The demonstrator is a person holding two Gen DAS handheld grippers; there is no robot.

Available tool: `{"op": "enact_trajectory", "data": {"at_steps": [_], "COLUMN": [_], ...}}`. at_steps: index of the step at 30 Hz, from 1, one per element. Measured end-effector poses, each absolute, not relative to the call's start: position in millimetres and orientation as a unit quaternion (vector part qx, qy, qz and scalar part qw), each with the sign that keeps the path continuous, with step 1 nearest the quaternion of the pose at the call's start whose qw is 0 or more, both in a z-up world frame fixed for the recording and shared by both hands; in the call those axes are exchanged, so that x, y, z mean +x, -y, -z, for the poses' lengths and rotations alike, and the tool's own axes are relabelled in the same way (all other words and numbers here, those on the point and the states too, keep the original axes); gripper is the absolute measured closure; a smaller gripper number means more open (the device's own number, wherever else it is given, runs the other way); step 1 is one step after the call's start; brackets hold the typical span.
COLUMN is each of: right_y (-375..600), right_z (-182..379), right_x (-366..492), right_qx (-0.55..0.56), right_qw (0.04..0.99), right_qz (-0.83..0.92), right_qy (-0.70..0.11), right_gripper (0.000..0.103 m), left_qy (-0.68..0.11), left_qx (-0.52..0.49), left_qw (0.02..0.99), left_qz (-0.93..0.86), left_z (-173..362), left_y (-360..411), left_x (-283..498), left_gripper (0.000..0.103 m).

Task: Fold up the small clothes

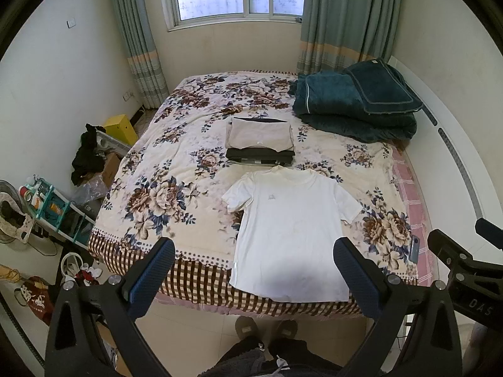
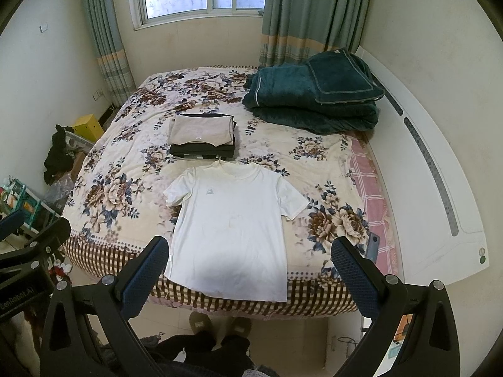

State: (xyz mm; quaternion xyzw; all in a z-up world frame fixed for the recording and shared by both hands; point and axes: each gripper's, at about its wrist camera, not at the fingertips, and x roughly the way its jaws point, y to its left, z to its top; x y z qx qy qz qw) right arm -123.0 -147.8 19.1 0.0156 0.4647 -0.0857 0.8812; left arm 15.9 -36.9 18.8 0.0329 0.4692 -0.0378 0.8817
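Observation:
A white T-shirt [image 1: 289, 223] lies flat, front up, at the near edge of the floral bed; it also shows in the right wrist view [image 2: 232, 223]. Its hem hangs slightly over the edge. Behind it sits a stack of folded clothes [image 1: 260, 143], beige on top of dark ones, seen too in the right wrist view [image 2: 202, 139]. My left gripper [image 1: 254, 251] is open and empty, held above the shirt's hem. My right gripper [image 2: 250, 249] is open and empty, also above the hem. The right gripper's body [image 1: 465, 264] shows at the left view's right edge.
A folded teal blanket [image 1: 355, 103] lies at the bed's far right. A phone [image 2: 373, 246] rests on the bed's right near corner. A white headboard [image 2: 440, 194] runs along the right. Clutter and a shelf [image 1: 50, 210] stand on the floor left. The person's slippers [image 1: 267, 330] are below.

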Motion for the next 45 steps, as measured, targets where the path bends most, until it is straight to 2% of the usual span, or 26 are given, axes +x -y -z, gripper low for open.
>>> {"op": "enact_trajectory", "data": {"at_steps": [14,19,20,23,27,28,32,37,40,45], "right_y": [146.2,156.2,159.9,184.0,235.7,251.3,324.3,415.9,472.8,547.0], "right_z": [-11.5,-2.1,26.3,60.0,127.8,146.1,235.1,354.4,448.2,610.6], "right_x": [-120.8,-100.2,-86.3,-68.3,-44.4,-39.0,-13.3,36.6,81.1,163.3], "right_qx": [0.016,0.034,0.039,0.071,0.134,0.154,0.232,0.299,0.358,0.468], "right_qw": [0.881,0.877,0.875,0.865,0.838,0.830,0.785,0.761,0.731,0.669], "right_qz": [0.086,0.096,0.102,0.131,0.179,0.188,0.219,0.222,0.210,0.201], "right_qy": [-0.465,-0.469,-0.471,-0.478,-0.498,-0.502,-0.531,-0.531,-0.542,-0.541], "right_gripper": [0.000,0.000,0.000,0.000,0.000,0.004,0.045,0.046,0.041,0.040], "left_qy": [-0.468,-0.450,-0.440,-0.415,-0.437,-0.443,-0.484,-0.514,-0.539,-0.589], "left_qx": [0.032,0.047,0.051,0.076,0.092,0.094,0.107,0.115,0.111,0.104], "left_qw": [0.882,0.892,0.897,0.906,0.894,0.892,0.869,0.848,0.830,0.788], "left_qz": [0.037,0.011,0.005,-0.009,-0.004,-0.004,-0.018,-0.061,-0.097,-0.145], "left_z": [-17.5,2.1,10.4,42.6,98.5,111.9,176.8,246.7,297.7,405.0], "left_y": [35.0,42.2,42.5,42.5,46.5,47.3,62.2,65.5,68.4,75.6], "left_x": [13.8,43.2,50.9,78.2,119.2,127.6,169.0,215.3,244.8,288.4], "left_gripper": [0.000,0.000,0.000,0.000,0.000,0.000,0.000,0.000,0.000,0.000]}}
